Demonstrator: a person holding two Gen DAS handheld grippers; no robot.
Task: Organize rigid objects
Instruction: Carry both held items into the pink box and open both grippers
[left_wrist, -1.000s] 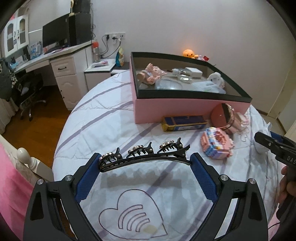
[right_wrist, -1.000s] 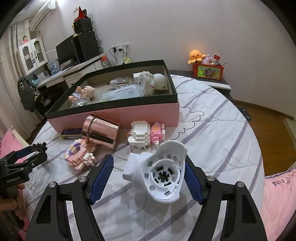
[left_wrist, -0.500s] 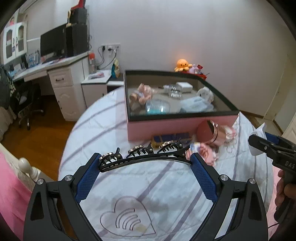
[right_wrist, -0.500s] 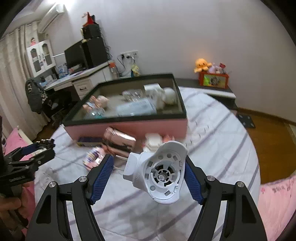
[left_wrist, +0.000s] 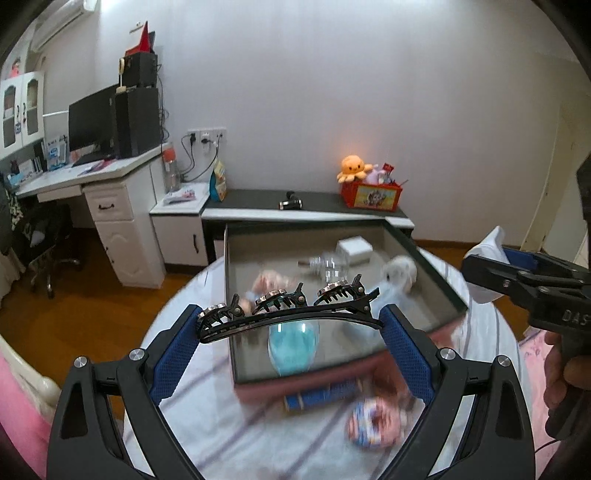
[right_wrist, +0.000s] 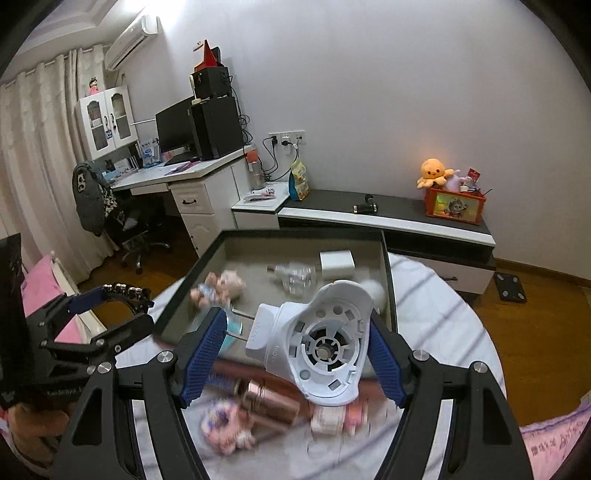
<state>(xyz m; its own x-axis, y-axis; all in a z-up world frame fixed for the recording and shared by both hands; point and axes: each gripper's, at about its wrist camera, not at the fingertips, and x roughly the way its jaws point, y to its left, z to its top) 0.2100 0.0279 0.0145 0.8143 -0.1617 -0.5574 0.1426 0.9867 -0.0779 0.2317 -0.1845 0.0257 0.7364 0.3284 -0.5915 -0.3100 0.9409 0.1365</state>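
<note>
My left gripper (left_wrist: 290, 321) is shut on a black hair clip (left_wrist: 291, 312) with rhinestone claws, which spans its blue pads above the near end of the pink box (left_wrist: 437, 284). My right gripper (right_wrist: 295, 325) is shut on a white plastic fan housing (right_wrist: 317, 343), held over the box's near wall. From the right wrist, the left gripper (right_wrist: 110, 306) hangs left of the box rim (right_wrist: 188, 280). Inside the box lie a doll (right_wrist: 218, 288), a clear bottle (right_wrist: 295, 275) and a white carton (right_wrist: 336, 260).
On the striped bedcover in front of the box lie a rose-gold cylinder (right_wrist: 269, 400), a blue packet (left_wrist: 325, 393) and pink block toys (right_wrist: 225, 428). Behind the bed stand a low cabinet (right_wrist: 388, 218) and a desk (left_wrist: 110, 173). A wooden floor surrounds the bed.
Both grippers have risen and moved forward toward the box, so its inside now lies under them. The hair clip and the white housing stay gripped.
</note>
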